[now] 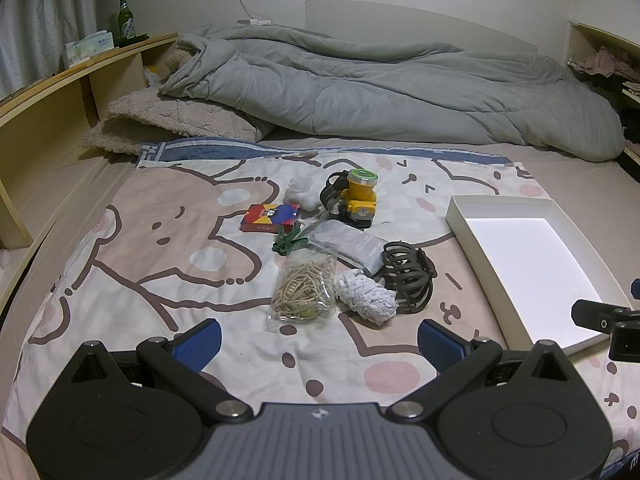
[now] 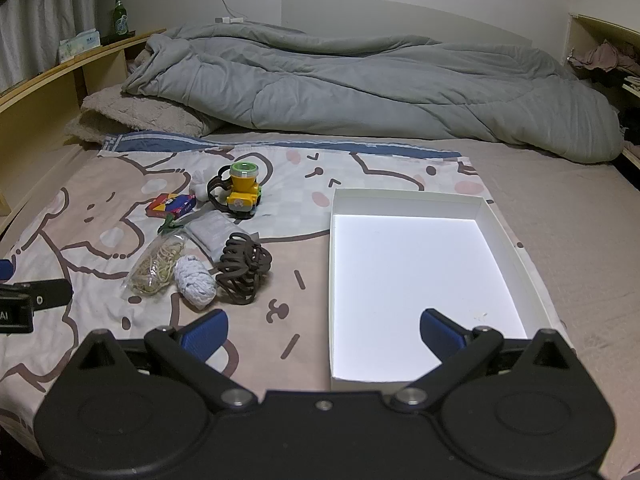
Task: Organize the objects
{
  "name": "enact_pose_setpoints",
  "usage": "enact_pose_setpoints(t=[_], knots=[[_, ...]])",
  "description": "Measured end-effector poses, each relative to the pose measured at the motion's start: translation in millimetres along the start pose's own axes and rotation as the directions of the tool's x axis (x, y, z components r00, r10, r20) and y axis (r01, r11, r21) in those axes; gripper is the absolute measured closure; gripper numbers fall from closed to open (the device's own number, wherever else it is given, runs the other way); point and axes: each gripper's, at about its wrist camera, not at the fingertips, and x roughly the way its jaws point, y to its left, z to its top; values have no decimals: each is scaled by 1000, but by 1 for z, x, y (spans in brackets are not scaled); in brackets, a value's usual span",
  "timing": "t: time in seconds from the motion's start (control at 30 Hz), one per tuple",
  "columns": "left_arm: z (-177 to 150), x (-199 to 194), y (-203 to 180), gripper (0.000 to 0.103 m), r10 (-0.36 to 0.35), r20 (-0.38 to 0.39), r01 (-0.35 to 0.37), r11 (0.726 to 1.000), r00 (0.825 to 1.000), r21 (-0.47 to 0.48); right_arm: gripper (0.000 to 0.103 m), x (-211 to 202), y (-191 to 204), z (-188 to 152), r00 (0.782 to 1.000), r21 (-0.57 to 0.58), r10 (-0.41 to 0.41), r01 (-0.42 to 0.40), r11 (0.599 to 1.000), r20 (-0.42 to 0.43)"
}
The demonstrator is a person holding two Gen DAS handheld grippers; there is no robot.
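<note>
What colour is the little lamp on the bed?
Yellow, with a green top; the lamp shows best in the left wrist view.

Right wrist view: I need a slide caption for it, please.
Open right gripper hovers over an empty white box; beside it on the bed lie a hair claw and a yellow headlamp.

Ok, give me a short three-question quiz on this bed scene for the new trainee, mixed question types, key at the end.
1. True or false: the white box already holds some of the items.
2. Multiple choice: what lies directly beside the dark hair claw, on its left in the right wrist view? A) the yellow headlamp B) the white lace bundle C) the card box
3. Fill in: both the left gripper and the right gripper are ____, with nothing between the fingers.

Key: 1 false, the box is empty; 2 B; 3 open.
</note>
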Motion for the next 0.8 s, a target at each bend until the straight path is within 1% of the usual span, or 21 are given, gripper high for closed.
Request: enact_pose_setpoints(t=[0.8], knots=[[-3, 1, -1, 0, -1, -10, 1, 1000, 1000, -4, 0, 0, -1, -2, 1000, -1, -6, 6, 1000, -6]])
